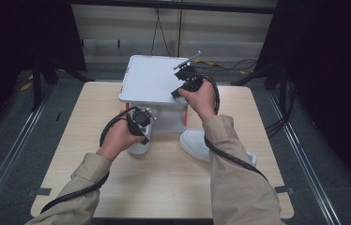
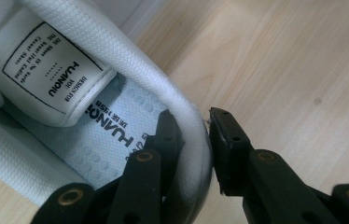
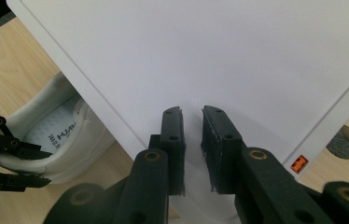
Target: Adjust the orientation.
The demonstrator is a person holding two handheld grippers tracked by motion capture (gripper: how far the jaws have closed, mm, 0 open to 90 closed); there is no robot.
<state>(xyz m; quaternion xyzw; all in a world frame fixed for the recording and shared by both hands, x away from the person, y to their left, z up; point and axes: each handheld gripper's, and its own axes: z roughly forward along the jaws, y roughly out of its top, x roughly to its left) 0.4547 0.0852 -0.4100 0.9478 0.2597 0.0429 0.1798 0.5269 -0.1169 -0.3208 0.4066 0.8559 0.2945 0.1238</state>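
— Shoes on the table (image 1: 164, 187)?
— Two white ones: one (image 1: 141, 146) before the single white stand (image 1: 150, 77), heel rim straddled by the left gripper (image 2: 195, 122); another (image 1: 197, 143) beside it.
— Right gripper (image 3: 192, 116)?
— Narrowly parted, empty, over the stand's top.

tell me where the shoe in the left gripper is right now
In the high view the white shoe sits on the table left of centre, just in front of the white stand, with the left gripper astride its heel rim.
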